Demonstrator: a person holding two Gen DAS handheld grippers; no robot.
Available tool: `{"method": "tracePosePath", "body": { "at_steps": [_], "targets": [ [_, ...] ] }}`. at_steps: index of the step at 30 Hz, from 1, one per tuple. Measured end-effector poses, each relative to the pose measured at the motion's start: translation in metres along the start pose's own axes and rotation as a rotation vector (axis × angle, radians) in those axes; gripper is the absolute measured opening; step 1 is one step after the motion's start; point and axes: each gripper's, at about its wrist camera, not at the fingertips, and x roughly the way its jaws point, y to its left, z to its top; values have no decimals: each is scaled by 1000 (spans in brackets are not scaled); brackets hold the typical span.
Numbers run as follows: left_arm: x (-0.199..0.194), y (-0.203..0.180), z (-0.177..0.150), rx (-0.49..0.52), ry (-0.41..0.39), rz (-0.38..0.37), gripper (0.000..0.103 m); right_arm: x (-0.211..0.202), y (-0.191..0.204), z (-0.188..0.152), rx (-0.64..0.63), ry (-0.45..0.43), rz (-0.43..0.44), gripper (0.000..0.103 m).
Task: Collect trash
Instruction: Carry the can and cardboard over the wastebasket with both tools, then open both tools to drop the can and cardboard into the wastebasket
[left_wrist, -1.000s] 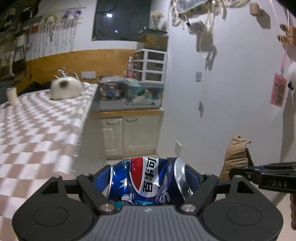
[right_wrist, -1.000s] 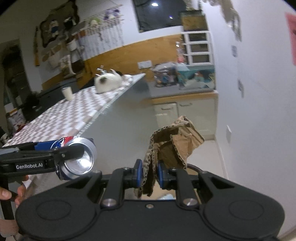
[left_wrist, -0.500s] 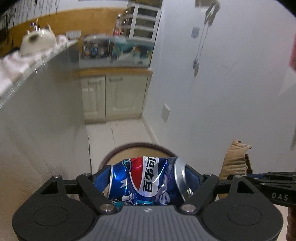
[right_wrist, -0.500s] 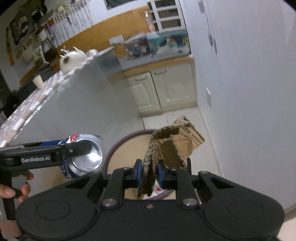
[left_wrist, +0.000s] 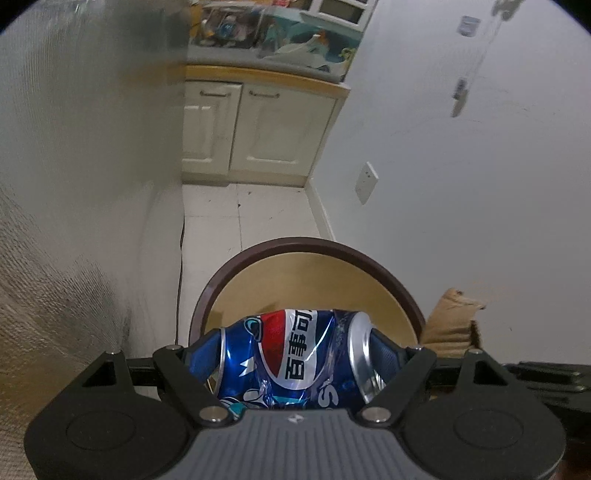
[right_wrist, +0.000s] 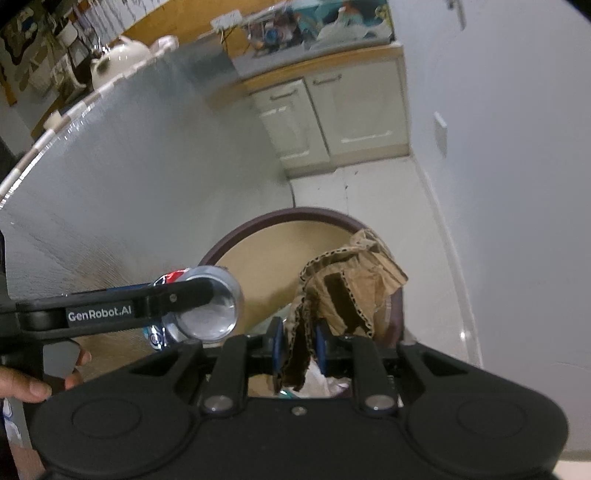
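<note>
Pepsi can (left_wrist: 295, 358), crushed and blue with the red-white-blue globe and Chinese characters on its white band, sits clamped sideways in your left gripper (left_wrist: 295, 363), directly over the open trash bin (left_wrist: 258, 249) whose dark brown rim and tan inside fill the middle of the left wrist view. That view shows the can's label; the right wrist view shows only its shiny concave end (right_wrist: 207, 312) at 9 o'clock, with the left gripper's finger (right_wrist: 110, 310) across it, printed "GenRobot.AI". Your right gripper (right_wrist: 298, 347) is pinched on a torn piece of corrugated cardboard (right_wrist: 347, 280) between its blue pads, held above the bin's rim (right_wrist: 258, 221) at its 3 o'clock side; the left wrist view catches only a corner of that cardboard (left_wrist: 452, 317) at 3 o'clock. Only the right wrist view shows white crumpled waste (right_wrist: 317, 380) low in the bin and your fingers (right_wrist: 26, 387) at 8 o'clock. Cream cabinet doors (left_wrist: 255, 133) stand at 12 o'clock in both views.
</note>
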Motion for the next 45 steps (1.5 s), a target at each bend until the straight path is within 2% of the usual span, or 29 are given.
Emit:
{"method": "tracePosePath", "body": {
  "at_steps": [7, 12, 14, 19, 28, 34, 37, 39, 45],
  "targets": [
    [16, 9, 1, -30, 22, 2, 83, 51, 7, 12, -74, 81, 7, 29],
    [28, 10, 2, -31, 45, -6, 83, 66, 4, 11, -96, 114, -10, 39],
    [32, 8, 3, -17, 54, -8, 83, 69, 0, 10, -91, 119, -20, 39],
    [39, 4, 3, 22, 67, -17, 83, 66, -13, 10, -57, 103, -17, 43],
    [42, -2, 1, 86, 81, -21, 83, 56, -24, 11, -5, 78, -20, 43],
    [51, -7, 2, 130, 93, -23, 83, 47, -35, 13, 76, 44, -21, 43],
    [60, -8, 0, 141, 101, -42, 87, 41, -38, 15, 117, 25, -10, 43],
    [64, -8, -3, 139, 124, -41, 96, 37, -37, 16, 112, 21, -5, 43],
    [63, -7, -9, 152, 157, -14, 100, 35, -29, 16, 72, 32, -13, 44]
  ]
}}
